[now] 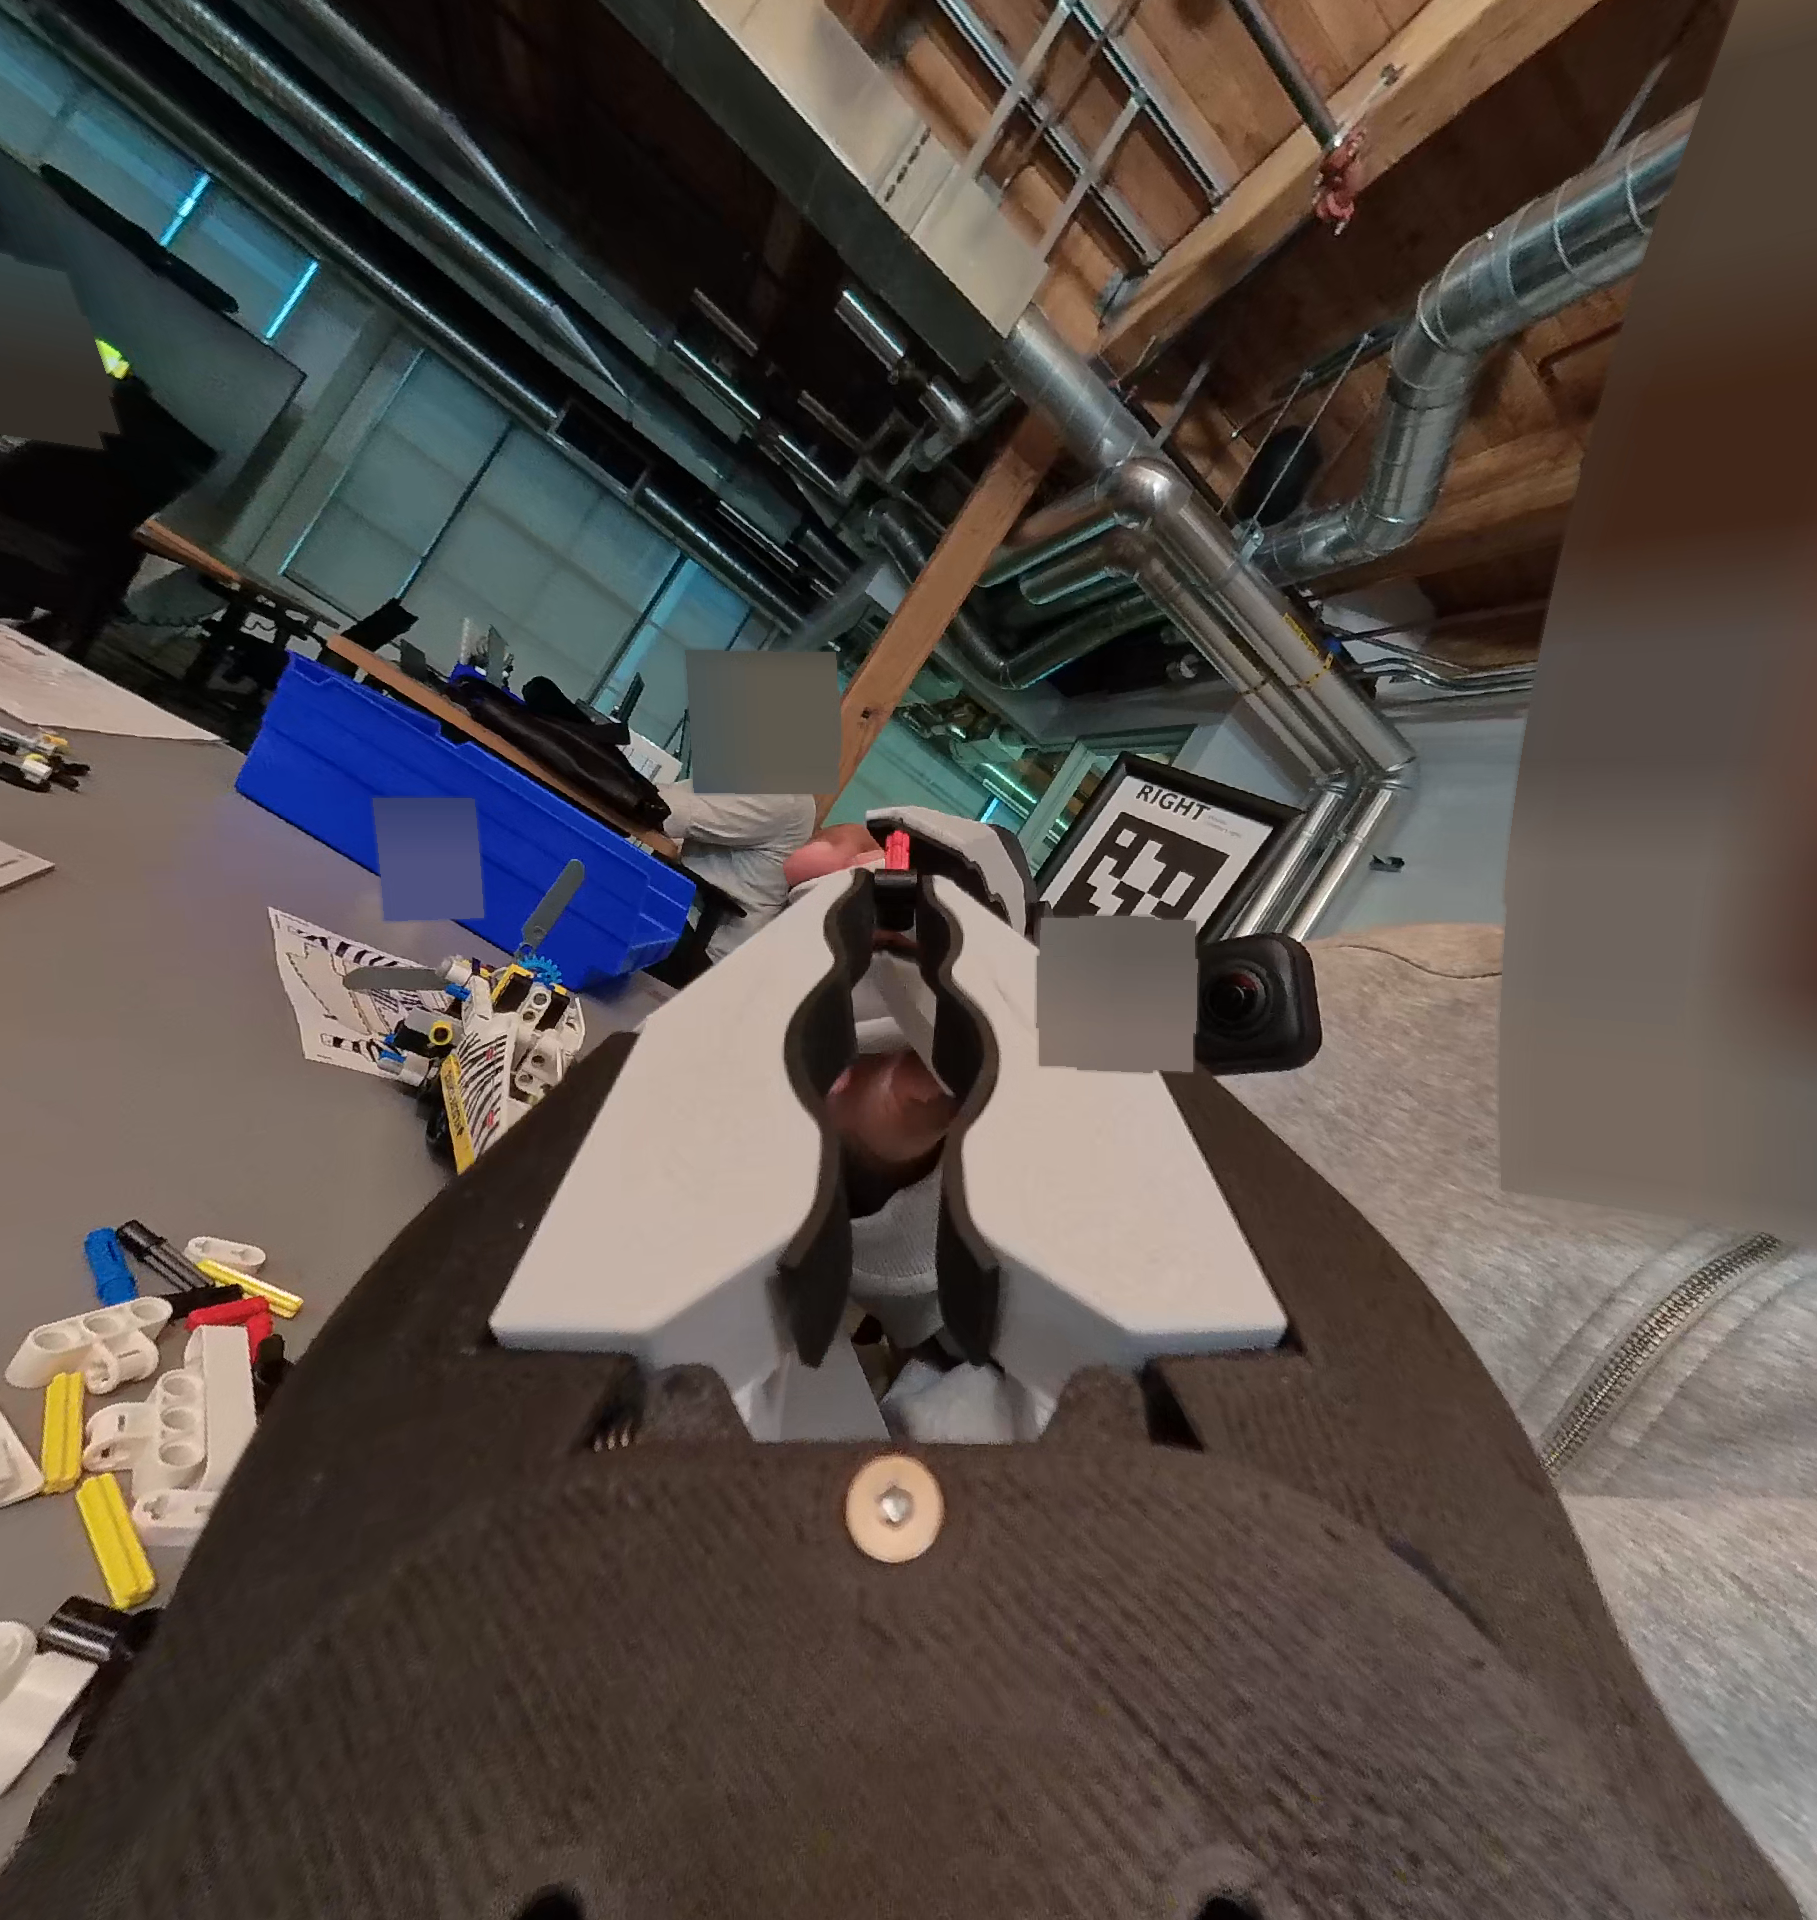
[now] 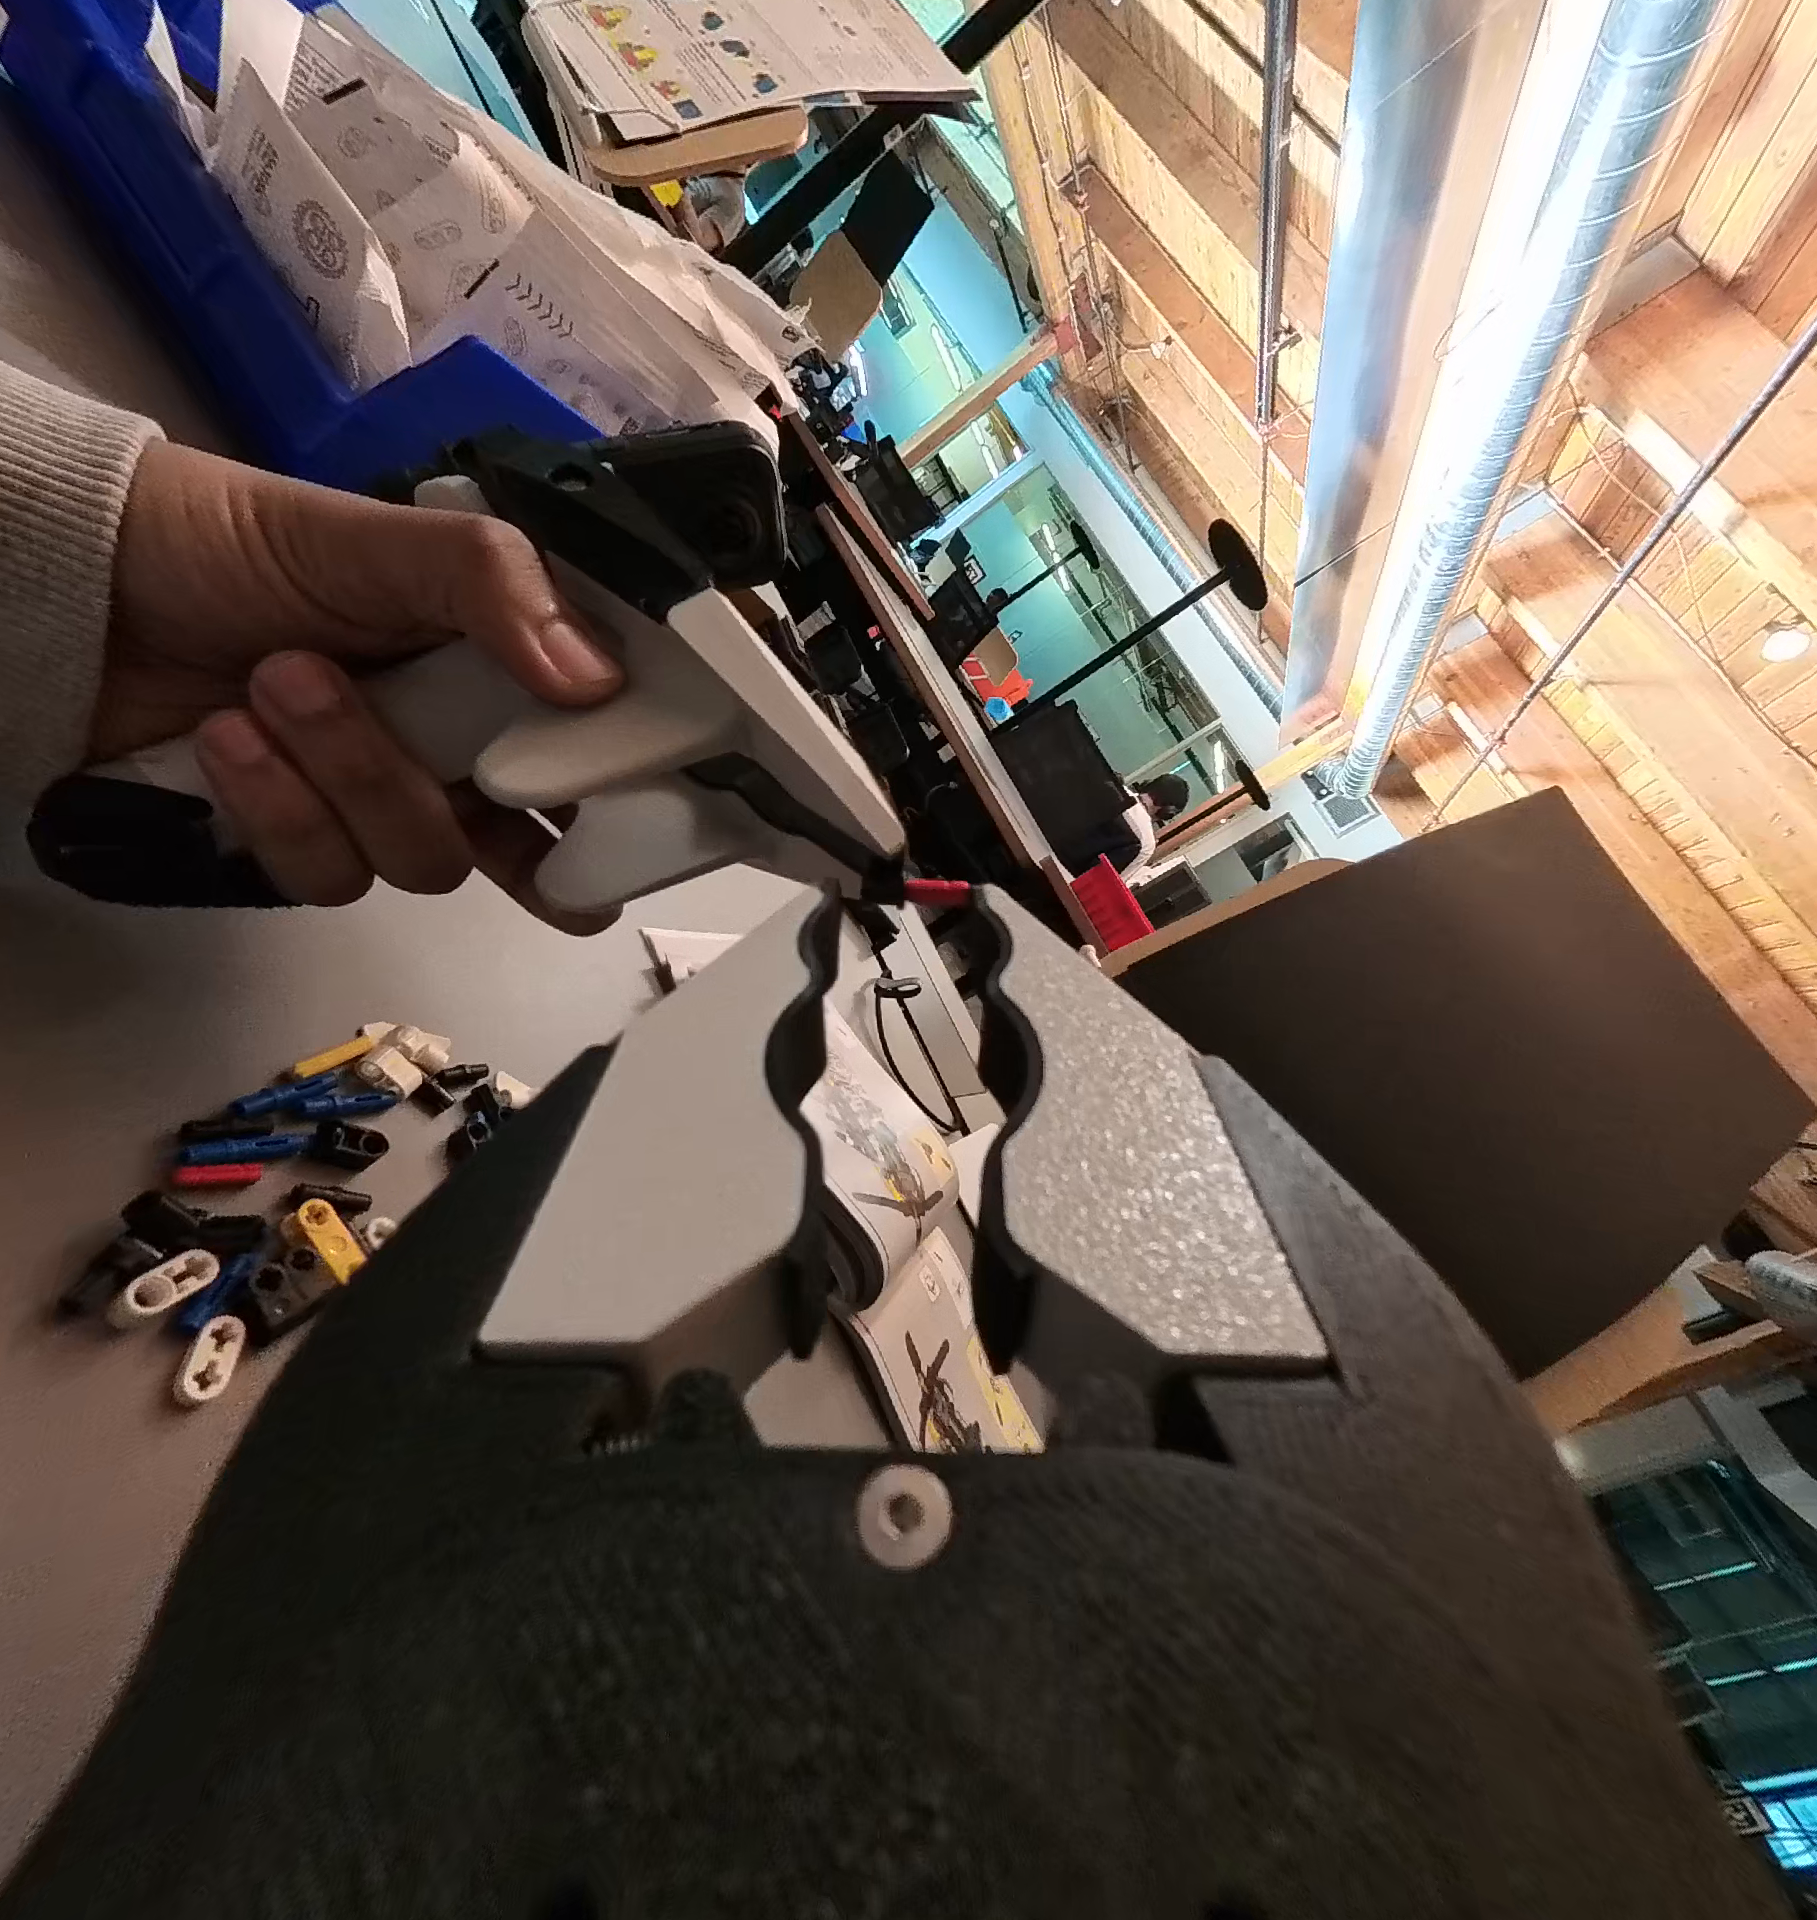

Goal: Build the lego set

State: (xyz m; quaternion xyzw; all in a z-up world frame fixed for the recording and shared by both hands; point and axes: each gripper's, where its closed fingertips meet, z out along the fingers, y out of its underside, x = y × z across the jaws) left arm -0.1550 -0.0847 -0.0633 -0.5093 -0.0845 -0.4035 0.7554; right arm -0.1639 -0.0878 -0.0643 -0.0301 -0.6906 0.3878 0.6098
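My left gripper (image 1: 896,906) is shut on a small black connector (image 1: 895,896) with a red pin (image 1: 896,850) sticking out of its far end. It is raised above the table. In the right wrist view a hand holds the left gripper (image 2: 883,871), which comes in from the left. There the red pin (image 2: 937,890) lies between the fingertips of my right gripper (image 2: 909,914), which is open around it. The right gripper (image 1: 951,842) shows just beyond the pin in the left wrist view. A partly built white, yellow and black model (image 1: 488,1029) stands on the grey table (image 1: 156,1039).
Loose white, yellow, red, blue and black parts (image 1: 135,1361) lie at the left, and several small pins and connectors (image 2: 280,1174) lie on the table. An open instruction booklet (image 2: 883,1174) lies below my right gripper. A blue bin (image 1: 416,769) stands behind the model. A person's grey sleeve (image 1: 1610,1351) is at the right. Less than 4 cm separates the two grippers' tips.
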